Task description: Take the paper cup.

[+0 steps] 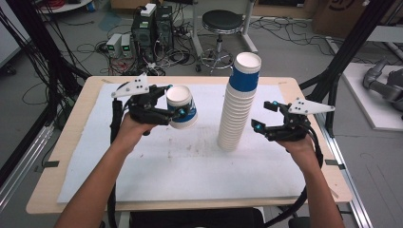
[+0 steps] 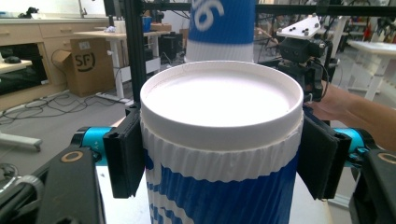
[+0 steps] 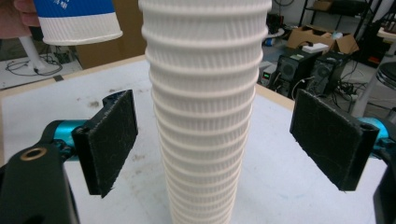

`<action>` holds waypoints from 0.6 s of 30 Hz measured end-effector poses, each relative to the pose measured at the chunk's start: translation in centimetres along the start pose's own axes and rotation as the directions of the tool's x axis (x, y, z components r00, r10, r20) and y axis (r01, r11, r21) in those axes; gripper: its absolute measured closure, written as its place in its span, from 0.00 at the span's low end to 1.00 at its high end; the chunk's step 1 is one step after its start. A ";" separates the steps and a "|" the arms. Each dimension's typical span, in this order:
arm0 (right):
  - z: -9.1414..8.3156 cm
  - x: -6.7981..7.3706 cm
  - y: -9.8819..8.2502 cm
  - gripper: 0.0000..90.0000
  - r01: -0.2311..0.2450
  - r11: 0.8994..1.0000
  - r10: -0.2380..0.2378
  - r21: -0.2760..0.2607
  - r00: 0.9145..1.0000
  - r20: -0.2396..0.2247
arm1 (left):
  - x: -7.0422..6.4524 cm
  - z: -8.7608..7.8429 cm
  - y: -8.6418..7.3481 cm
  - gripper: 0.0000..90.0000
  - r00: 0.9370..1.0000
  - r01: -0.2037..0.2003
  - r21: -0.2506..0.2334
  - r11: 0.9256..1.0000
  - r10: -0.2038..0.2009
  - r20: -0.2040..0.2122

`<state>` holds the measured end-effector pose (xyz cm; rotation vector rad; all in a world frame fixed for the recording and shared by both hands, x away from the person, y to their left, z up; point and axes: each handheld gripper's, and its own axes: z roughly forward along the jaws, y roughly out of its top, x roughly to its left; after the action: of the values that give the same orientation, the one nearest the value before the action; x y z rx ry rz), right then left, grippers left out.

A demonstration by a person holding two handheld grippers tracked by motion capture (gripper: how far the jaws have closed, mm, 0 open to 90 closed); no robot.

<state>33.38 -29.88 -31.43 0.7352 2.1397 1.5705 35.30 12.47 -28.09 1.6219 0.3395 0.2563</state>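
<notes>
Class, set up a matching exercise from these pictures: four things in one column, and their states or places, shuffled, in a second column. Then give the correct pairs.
Things:
1. single cup
2. cup stack
3. right tool
4. stool

States or places:
A. stands upright on the table's white sheet
B. on the floor beyond the table
C. open, pads either side of the stack, not touching
D. clamped in the left tool, lifted off the table

Pairs: 1-D, 2-A, 3-C, 4-B

left gripper (image 1: 177,100): black, teal joints | right gripper (image 1: 264,117): grey screwed plate
</notes>
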 end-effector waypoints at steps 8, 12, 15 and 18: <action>0.1 1.5 -2.4 0.17 -0.008 1.000 0.008 0.005 1.000 -0.016 | -1.5 -0.9 -4.3 0.31 0.999 0.018 0.036 0.999 -0.017 -0.038; 0.5 2.1 -4.1 0.17 -0.005 1.000 0.005 0.028 1.000 -0.019 | -1.9 -1.4 -5.9 0.31 0.998 0.034 0.056 0.998 -0.031 -0.057; 0.8 2.2 -4.5 0.17 -0.007 0.999 0.007 0.031 1.000 -0.019 | -1.9 -1.7 -6.5 0.31 0.997 0.038 0.067 0.997 -0.034 -0.067; 1.6 2.4 -4.8 0.17 0.008 0.998 -0.007 0.070 1.000 -0.027 | -1.7 -2.0 -7.1 0.31 0.996 0.043 0.068 0.997 -0.038 -0.078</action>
<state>31.59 -28.33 -36.52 0.7316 2.2238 1.5166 32.50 14.12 -34.92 1.6750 0.4434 0.2787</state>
